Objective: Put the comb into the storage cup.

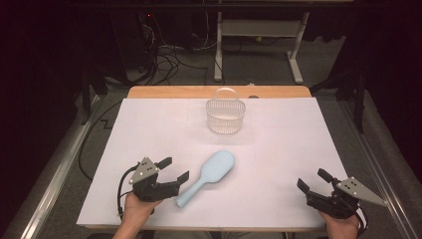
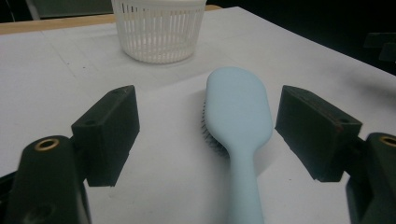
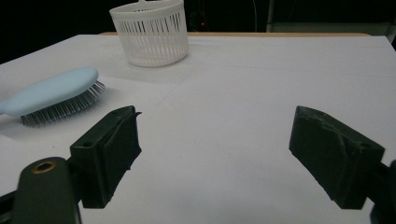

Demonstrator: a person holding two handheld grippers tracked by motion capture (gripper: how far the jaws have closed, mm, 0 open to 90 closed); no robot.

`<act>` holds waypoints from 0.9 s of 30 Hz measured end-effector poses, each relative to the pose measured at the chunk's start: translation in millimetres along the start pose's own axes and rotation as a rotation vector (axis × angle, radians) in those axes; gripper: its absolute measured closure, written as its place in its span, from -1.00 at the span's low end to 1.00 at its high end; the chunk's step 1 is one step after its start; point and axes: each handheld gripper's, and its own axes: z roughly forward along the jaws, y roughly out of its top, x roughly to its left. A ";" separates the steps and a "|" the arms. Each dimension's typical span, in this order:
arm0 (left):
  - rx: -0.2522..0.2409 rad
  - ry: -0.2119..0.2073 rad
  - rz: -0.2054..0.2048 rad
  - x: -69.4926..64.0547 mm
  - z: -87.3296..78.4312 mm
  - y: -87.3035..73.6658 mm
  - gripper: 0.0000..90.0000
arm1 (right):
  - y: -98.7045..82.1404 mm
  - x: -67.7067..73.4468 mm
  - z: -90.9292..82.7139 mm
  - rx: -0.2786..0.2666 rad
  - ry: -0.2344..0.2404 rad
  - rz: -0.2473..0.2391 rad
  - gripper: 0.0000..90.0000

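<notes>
Both grippers empty, jaws wide apart. High view: left gripper (image 1: 174,169) just beside hairbrush (image 1: 209,175) handle, not touching; right gripper (image 1: 312,181) well apart; basket (image 1: 226,116) interior hard to make out. Left gripper view: brush lies bristles-down between jaws, handle end cut off. Right gripper view: bristles visible, handle cropped.

Away from the work: a basket, a covered table, a cluttered floor

We see a white slotted basket (image 1: 219,124) standing upright near the far edge of the white sheet (image 1: 288,139) that covers the wooden table (image 1: 169,92), whose bare edge shows just behind it. Beyond the table we make out tangled dark cables (image 1: 169,59) on the grey floor (image 1: 259,64), beside the white legs of a desk frame (image 1: 218,50).
</notes>
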 end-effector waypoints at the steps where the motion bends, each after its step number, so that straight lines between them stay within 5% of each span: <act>1: 0.000 0.000 0.000 0.0 0.0 0.0 -0.53 | 0.0 0.0 -0.1 0.000 -0.001 0.001 -0.63; 27: 0.122 -0.029 0.033 -14.5 26.3 18.3 -0.53 | -0.1 -0.3 -0.2 0.001 -0.005 0.003 -0.63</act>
